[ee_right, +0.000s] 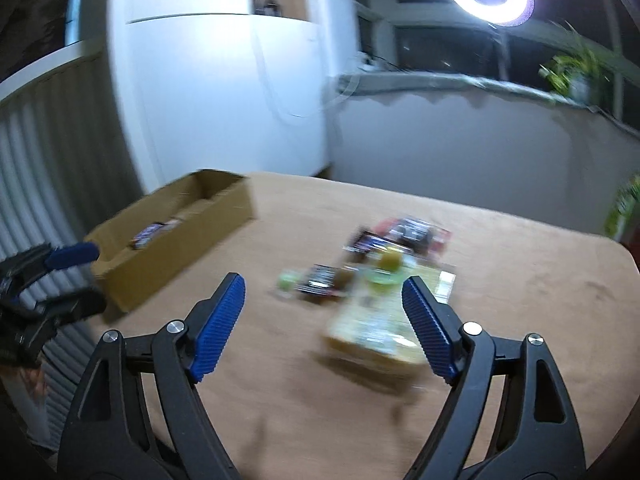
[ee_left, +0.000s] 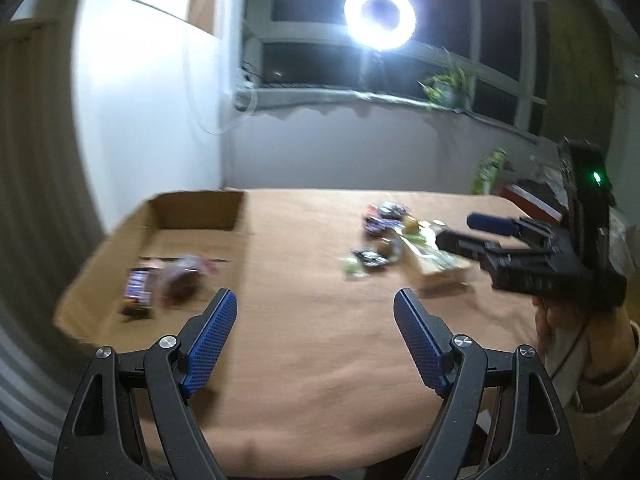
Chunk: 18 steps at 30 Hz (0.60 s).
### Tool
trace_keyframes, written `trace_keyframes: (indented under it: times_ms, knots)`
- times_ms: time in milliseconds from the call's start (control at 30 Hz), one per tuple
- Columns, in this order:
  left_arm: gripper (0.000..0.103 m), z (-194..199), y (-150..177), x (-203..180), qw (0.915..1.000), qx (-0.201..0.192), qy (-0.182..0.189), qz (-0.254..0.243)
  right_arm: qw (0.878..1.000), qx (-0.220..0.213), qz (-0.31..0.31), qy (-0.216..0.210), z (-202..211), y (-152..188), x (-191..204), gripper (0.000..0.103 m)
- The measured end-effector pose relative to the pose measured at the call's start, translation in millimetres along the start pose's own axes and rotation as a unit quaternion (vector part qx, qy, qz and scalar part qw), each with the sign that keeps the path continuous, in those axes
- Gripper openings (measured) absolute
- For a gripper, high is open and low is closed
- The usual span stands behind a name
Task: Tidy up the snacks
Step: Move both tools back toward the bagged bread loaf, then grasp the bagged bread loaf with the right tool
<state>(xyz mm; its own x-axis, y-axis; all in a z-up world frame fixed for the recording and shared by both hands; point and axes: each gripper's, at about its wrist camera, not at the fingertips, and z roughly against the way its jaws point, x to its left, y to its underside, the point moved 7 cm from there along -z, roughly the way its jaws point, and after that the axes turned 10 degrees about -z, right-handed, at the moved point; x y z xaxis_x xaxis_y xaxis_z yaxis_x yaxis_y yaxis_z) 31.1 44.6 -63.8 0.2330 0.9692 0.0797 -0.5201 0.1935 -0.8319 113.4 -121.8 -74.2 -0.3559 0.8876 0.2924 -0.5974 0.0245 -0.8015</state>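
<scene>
An open cardboard box (ee_left: pixel 196 210) (ee_right: pixel 176 248) lies at the table's left, with a few snack packs (ee_left: pixel 168 286) inside. A pile of loose snacks (ee_left: pixel 396 240) (ee_right: pixel 376 276) lies on the brown cloth to the right, with a large yellow-green bag (ee_right: pixel 376 328) nearest. My left gripper (ee_left: pixel 316 312) is open and empty above the cloth, right of the box. My right gripper (ee_right: pixel 324 300) is open and empty, just before the yellow-green bag. It shows from the side in the left wrist view (ee_left: pixel 460 232), and the left gripper shows in the right wrist view (ee_right: pixel 80 276).
The table (ee_left: pixel 320 360) has a brown cloth and a rounded right edge (ee_right: pixel 624 280). A white fridge (ee_right: pixel 224 92) stands behind the box. A ring light (ee_left: pixel 379 16) and a plant (ee_left: pixel 446 84) are at the window sill. Cluttered items (ee_left: pixel 532 196) lie at far right.
</scene>
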Motion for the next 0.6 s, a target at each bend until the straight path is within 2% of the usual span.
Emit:
trace_keyframes:
  times_ms: [167, 367, 467, 600]
  knots:
    - [0.081, -30.8, -2.5, -35.1, 0.9988, 0.02, 0.046, -0.003, 0.999, 0.03, -0.026, 0.024, -13.5, -1.0, -47.5, 0.086]
    - [0.081, -66.2, -4.6, -70.8, 0.9949, 0.043, 0.091, -0.007, 0.998, 0.06, -0.001, 0.036, -35.8, -7.4, -65.0, 0.086]
    - [0.081, -82.3, -5.5, -84.7, 0.9922, 0.055, 0.112, -0.002, 0.996, 0.078, 0.012, 0.027, -48.6, -9.8, -64.3, 0.086]
    - [0.081, -103.7, -4.9, -95.9, 0.9885, 0.073, 0.133, 0.004, 0.994, 0.113, 0.003, -0.012, -69.8, -12.3, -68.1, 0.086]
